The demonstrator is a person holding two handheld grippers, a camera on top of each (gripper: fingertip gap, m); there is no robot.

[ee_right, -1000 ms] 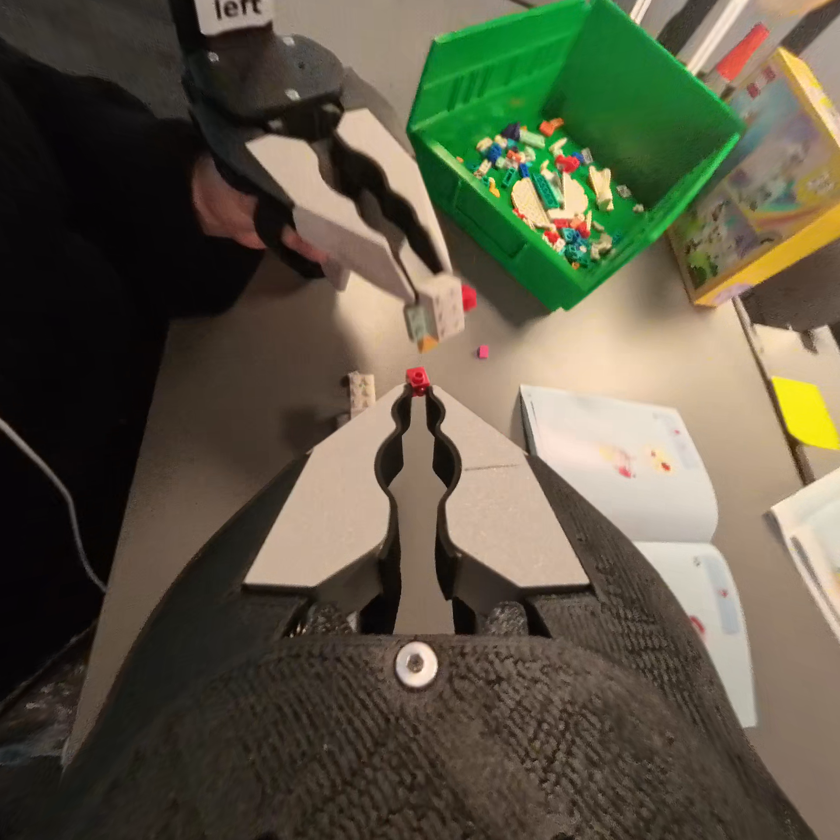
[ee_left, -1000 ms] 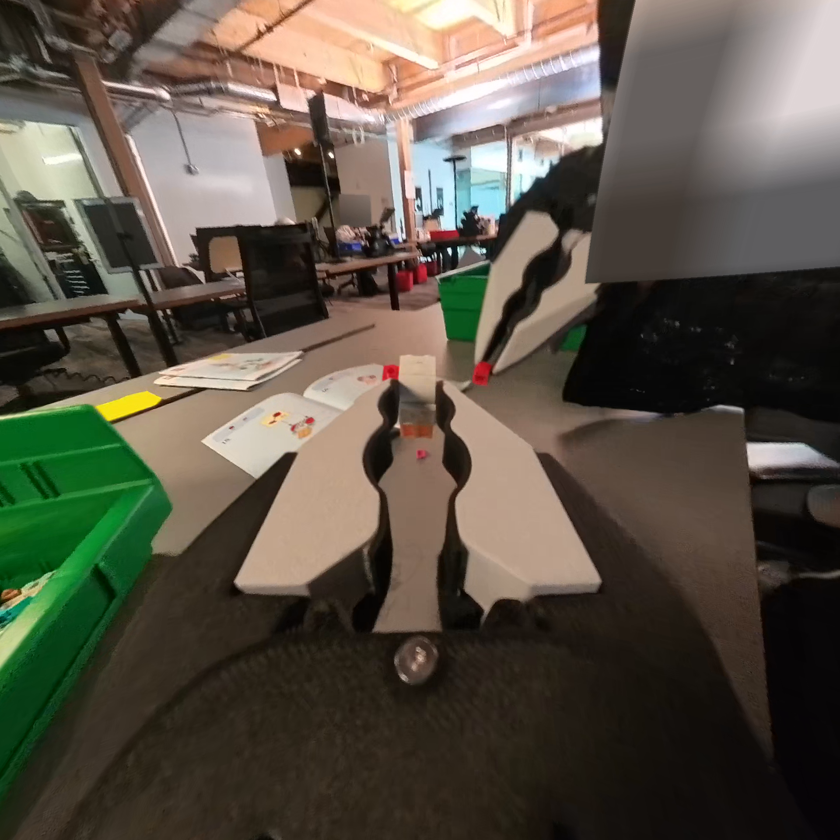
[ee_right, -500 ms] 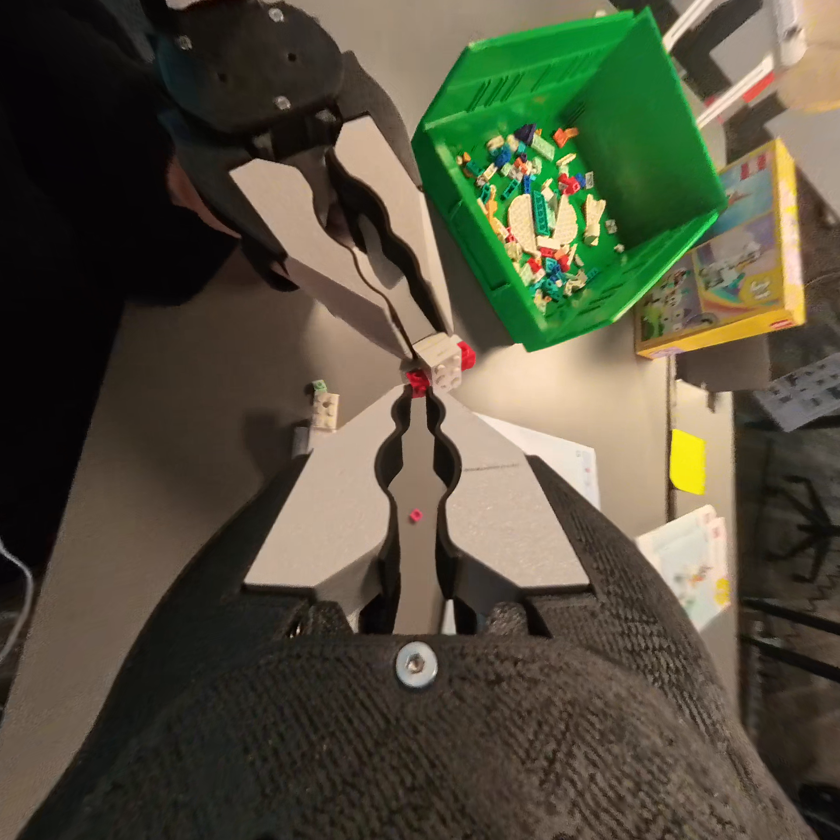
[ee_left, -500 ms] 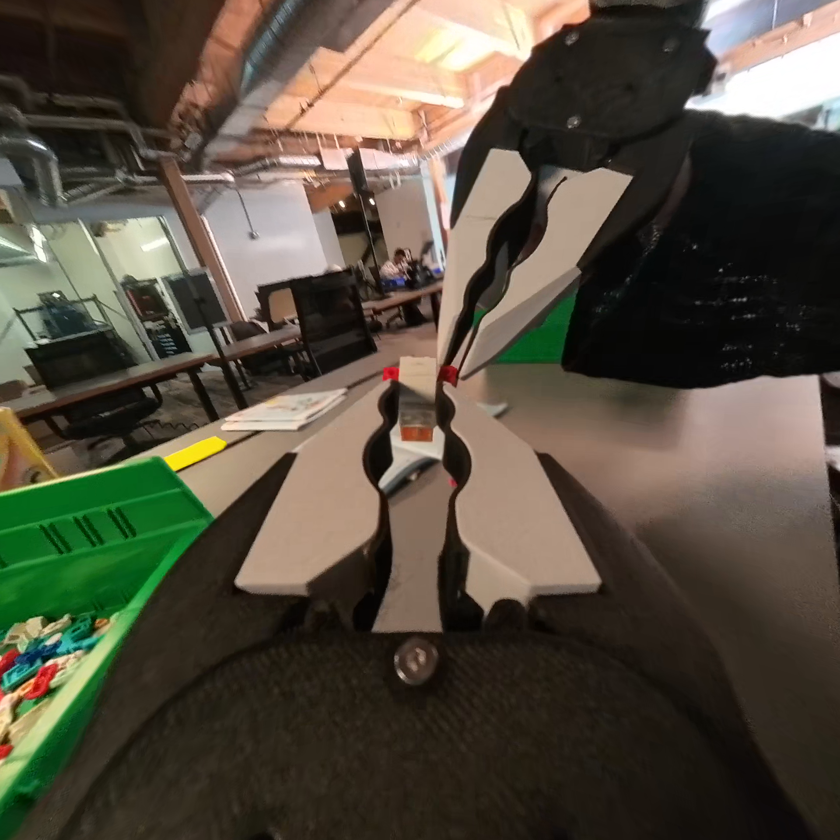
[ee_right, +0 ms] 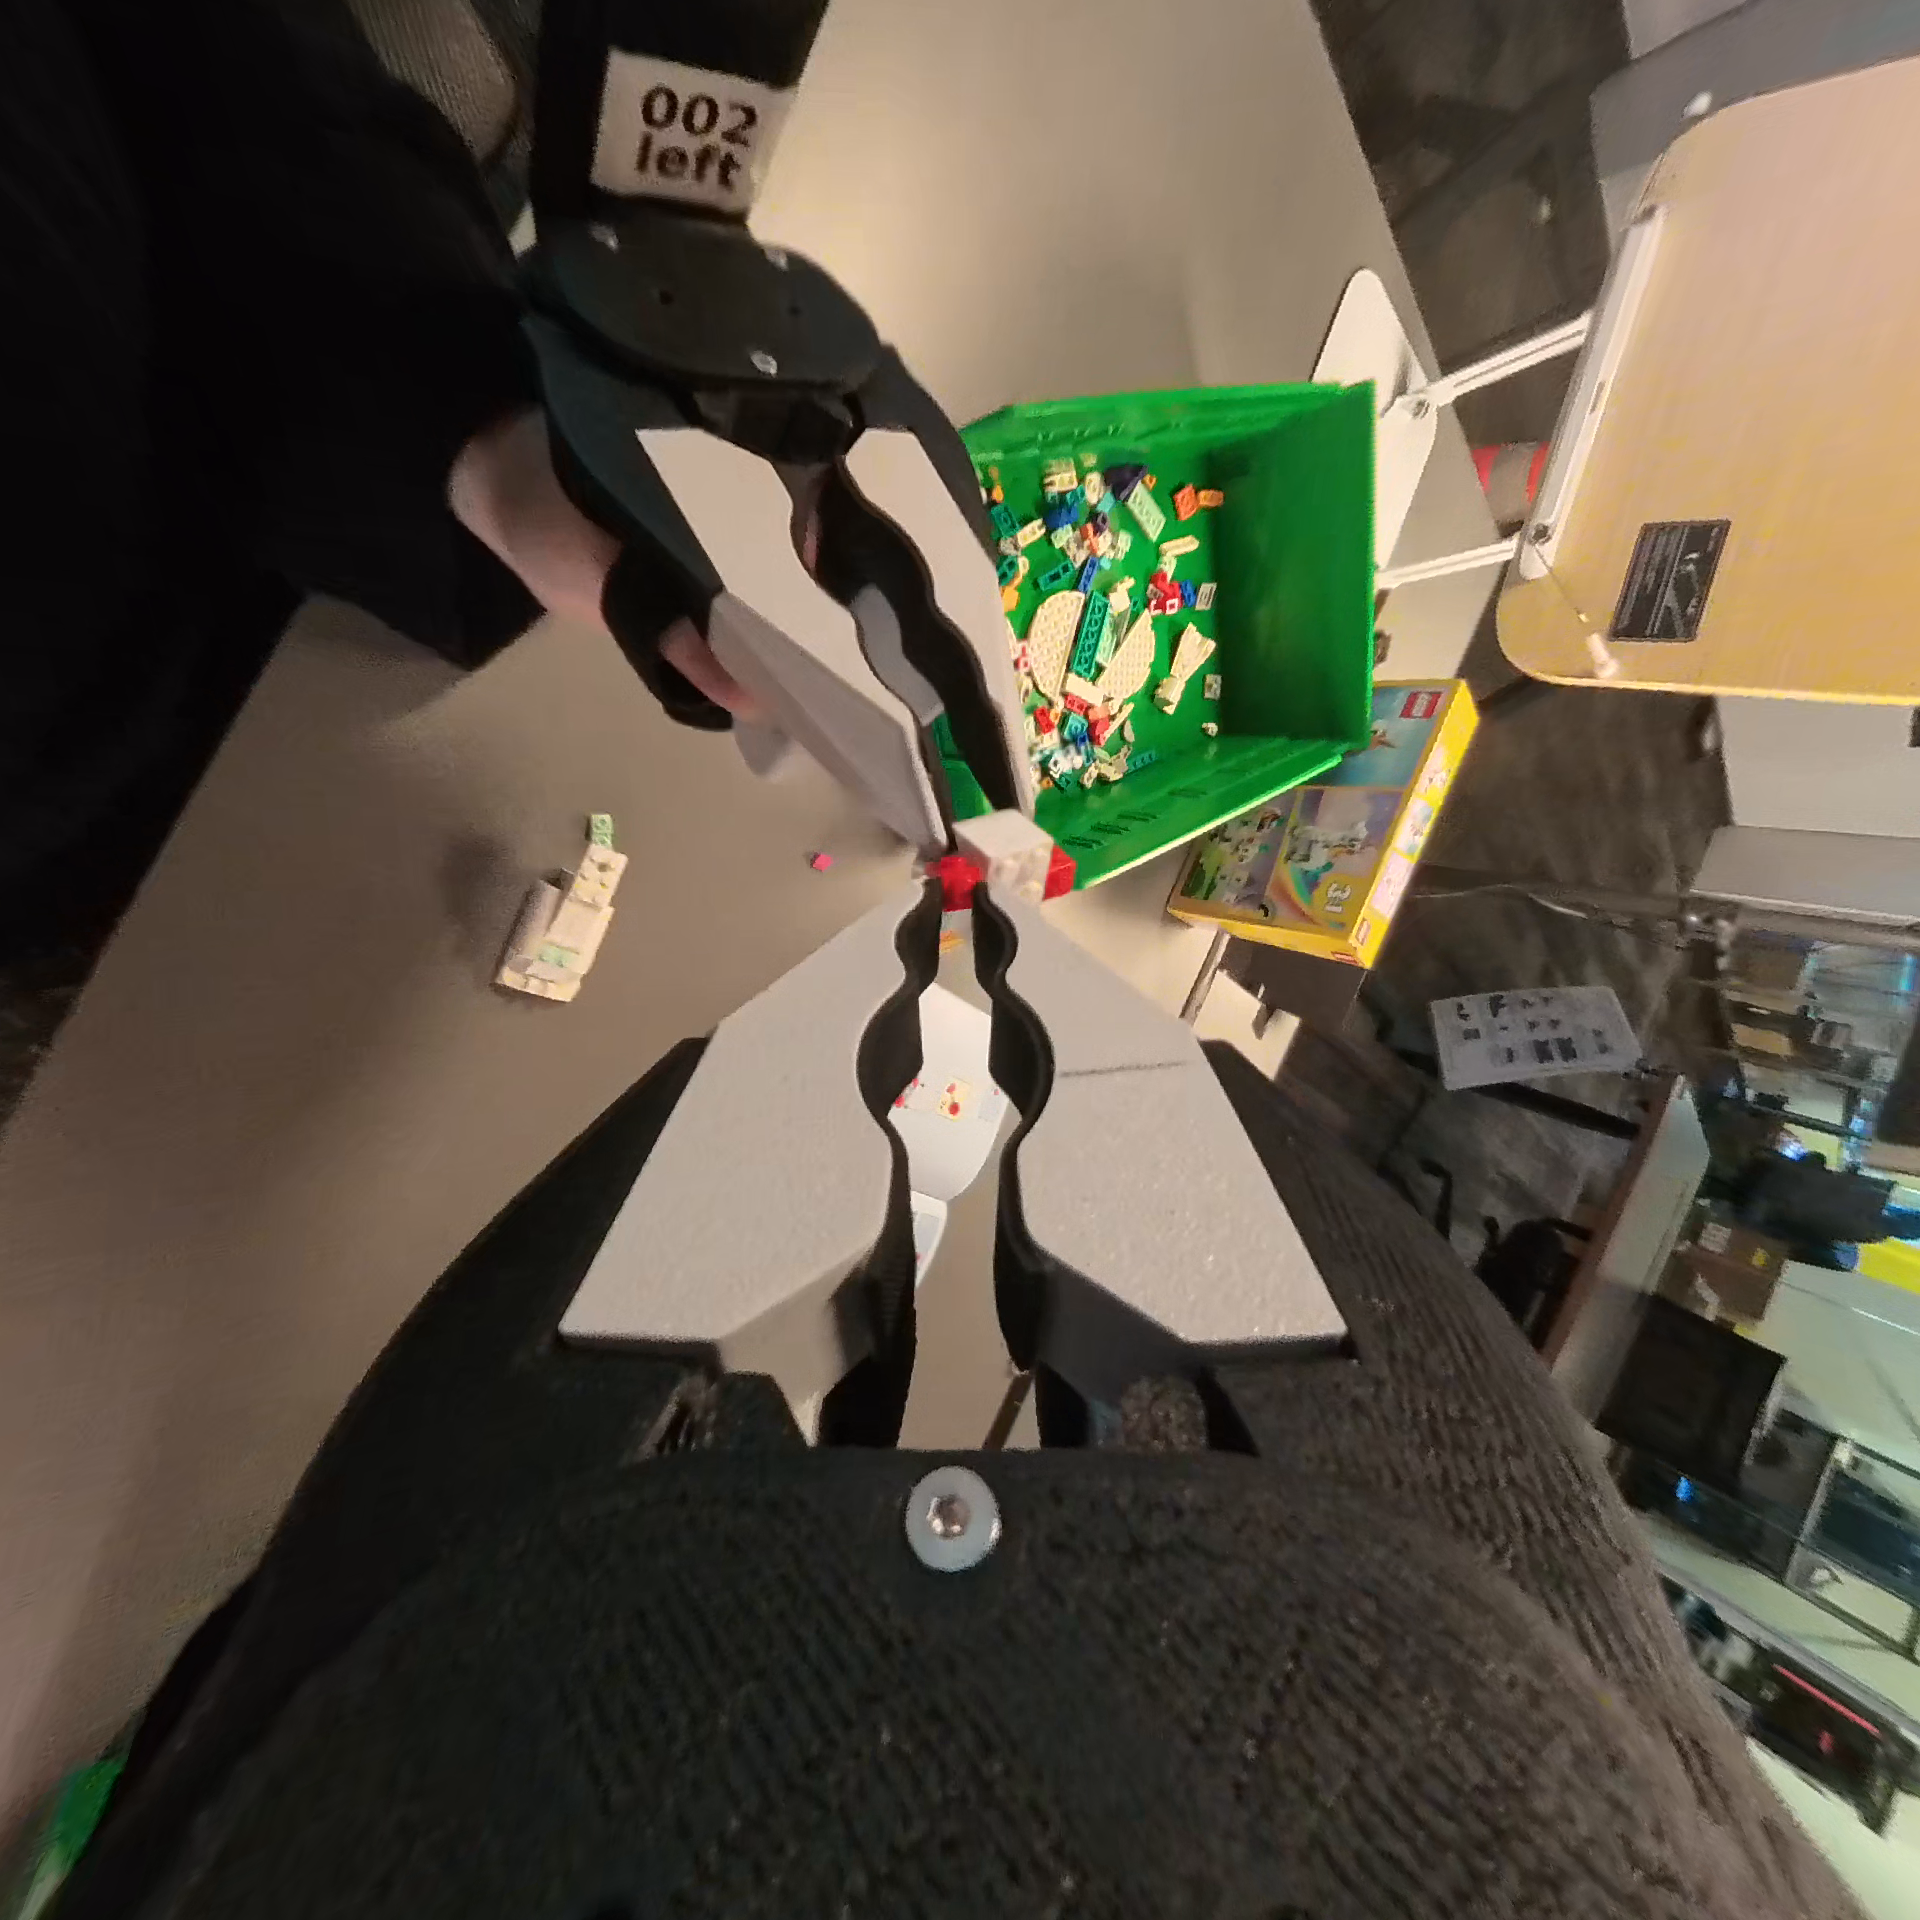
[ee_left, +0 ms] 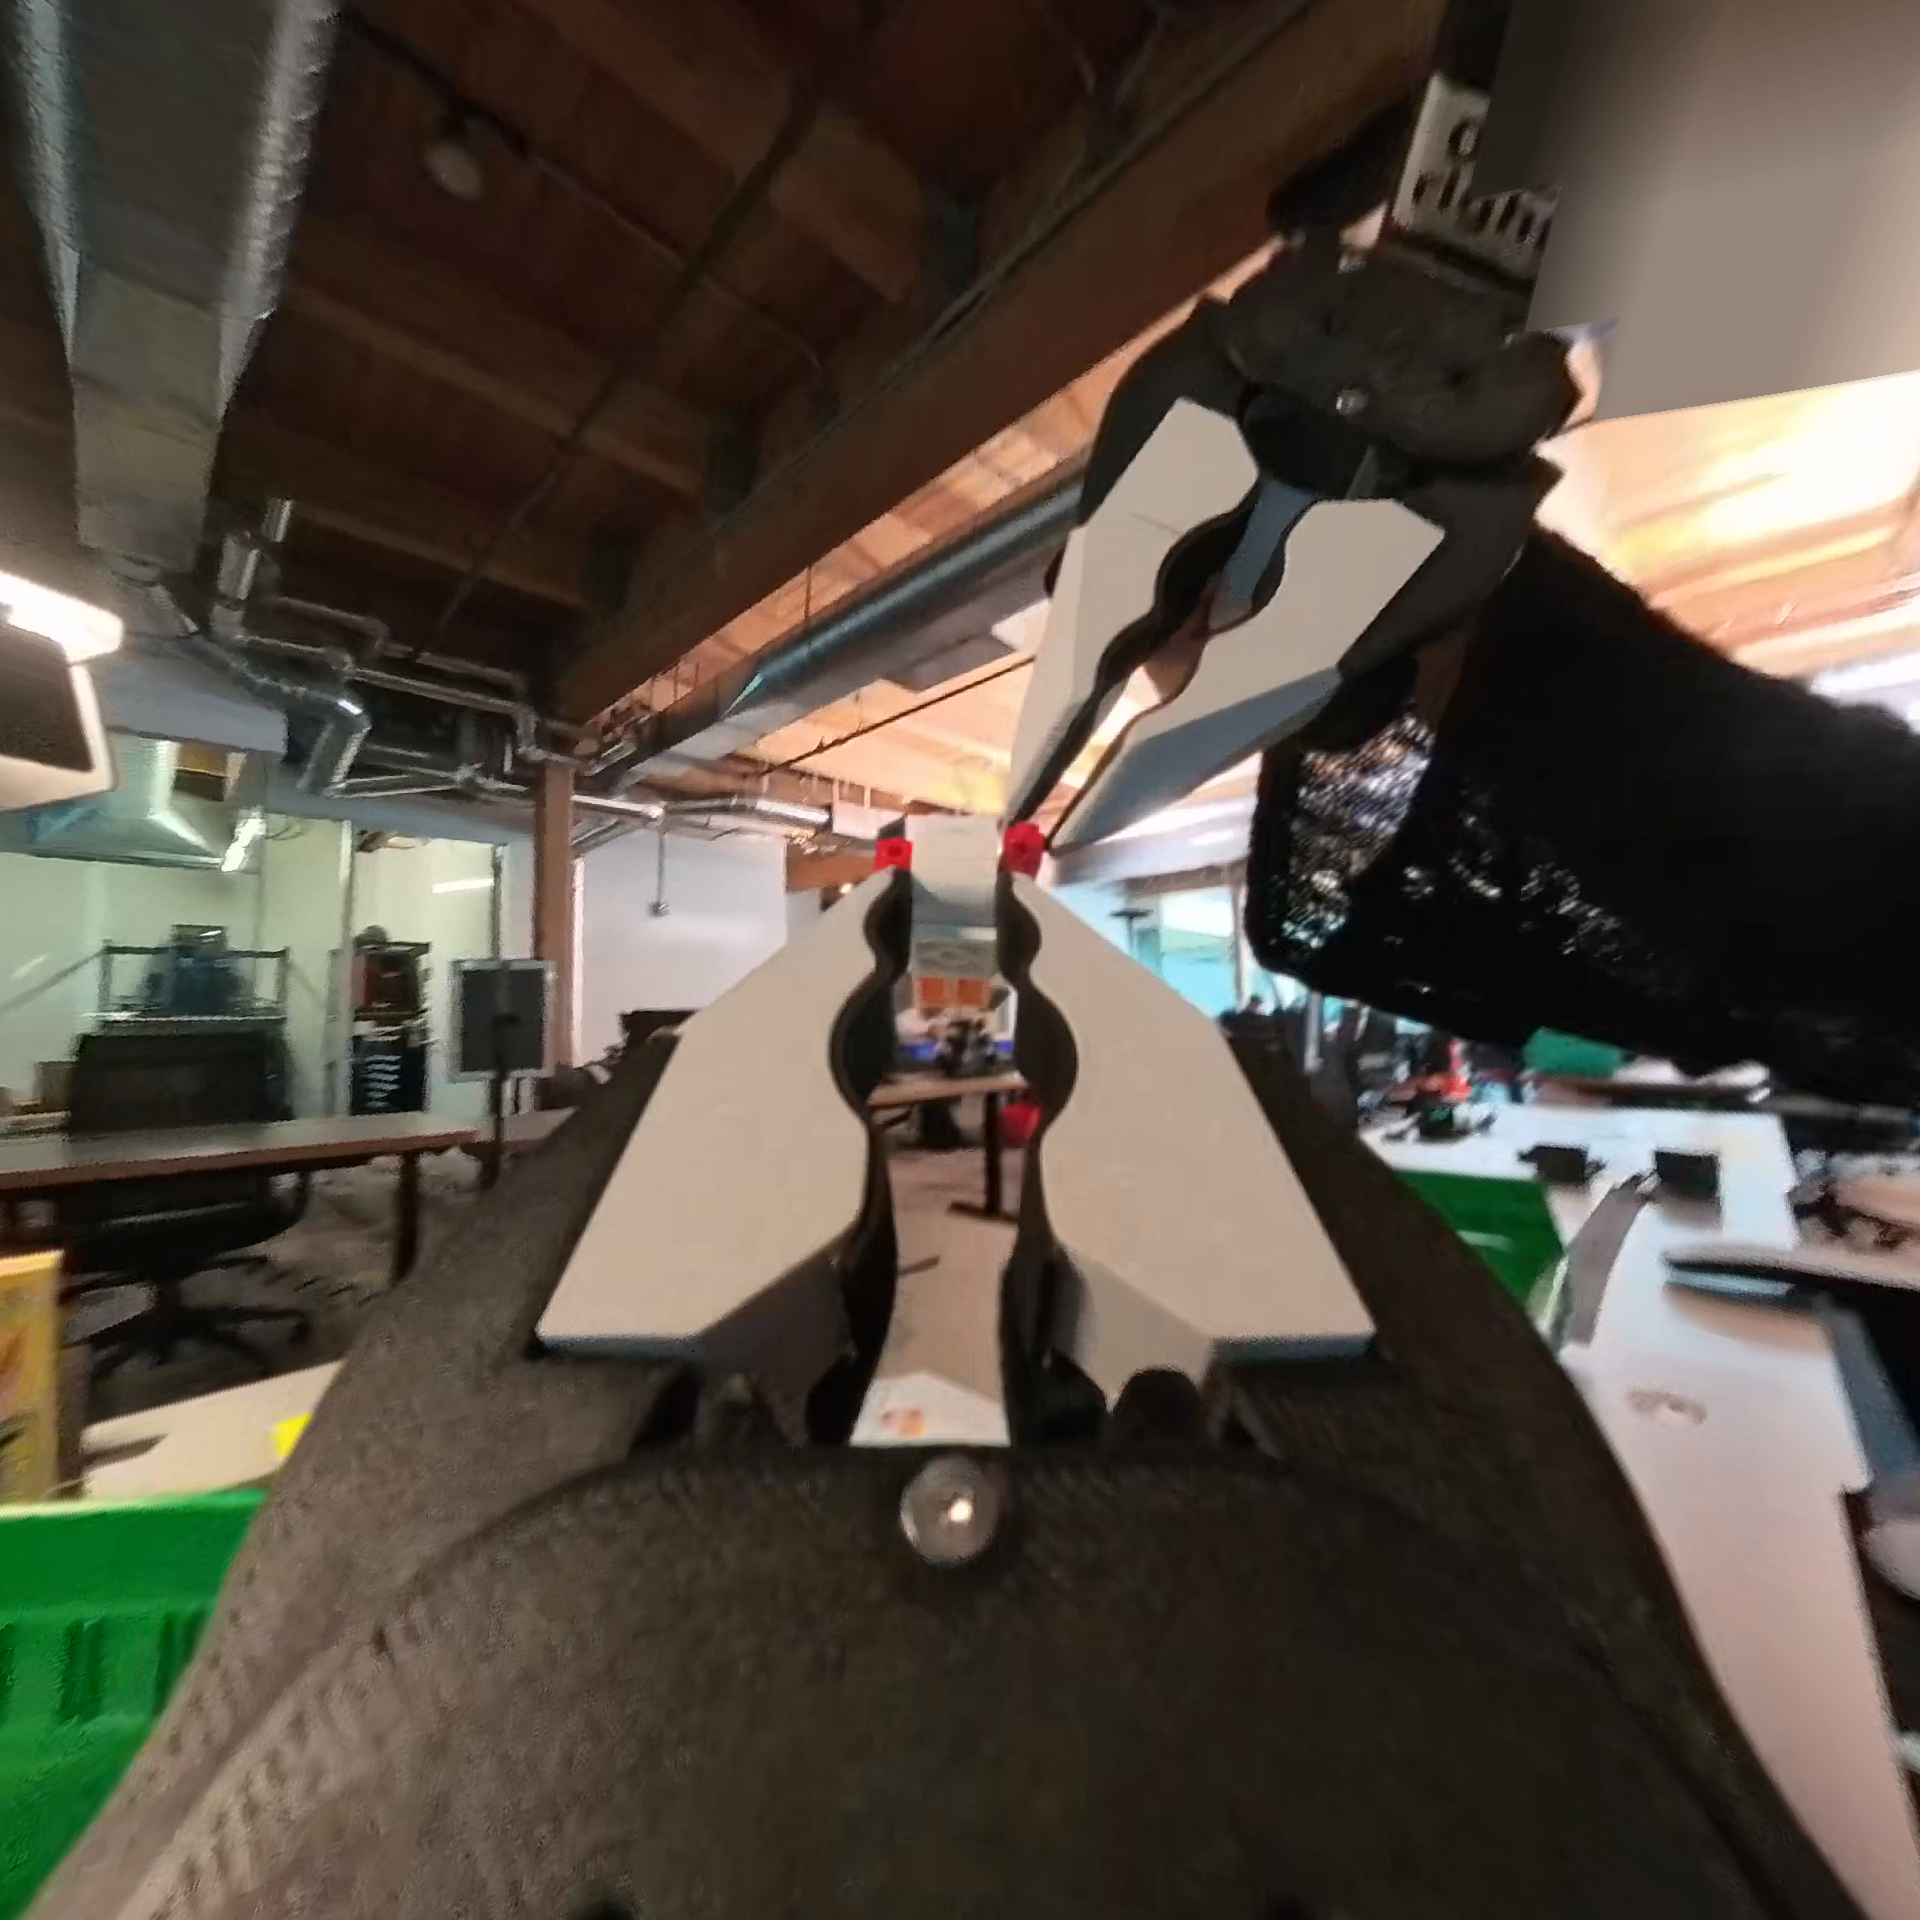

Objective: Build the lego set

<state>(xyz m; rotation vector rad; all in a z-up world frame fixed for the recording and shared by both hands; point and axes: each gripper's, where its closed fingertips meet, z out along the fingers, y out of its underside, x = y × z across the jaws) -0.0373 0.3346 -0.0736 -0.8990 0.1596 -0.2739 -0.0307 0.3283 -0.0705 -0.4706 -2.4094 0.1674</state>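
Note:
My left gripper [ee_left: 951, 883] is shut on a small white lego block [ee_left: 948, 868] with a red piece [ee_left: 891, 853] on its left side, held high above the table. My right gripper [ee_right: 949, 902] is shut on a tiny red brick [ee_right: 951, 885] and presses it against the white block [ee_right: 1003, 847] at the left gripper's [ee_right: 971, 831] tips. A second red piece [ee_right: 1060, 871] sits on the block's far side. In the left wrist view, the right gripper [ee_left: 1039, 828] comes down from the upper right with the red brick [ee_left: 1022, 837] touching the block.
A green bin [ee_right: 1278, 582] of several loose lego pieces stands on the table [ee_right: 260, 1039] beside a yellow lego box [ee_right: 1340, 842]. A partial white build [ee_right: 566, 914] and a tiny pink piece [ee_right: 821, 859] lie on the table. An open booklet [ee_right: 945, 1101] shows between my right fingers. My left and right fingertips are right by each other. Left tips and right tips are each some 25 cm from the partial white build [ee_right: 566, 914].
Both grippers have risen well above the table and tilted. The right gripper has brought its red brick from a gap away up against the side of the white block.

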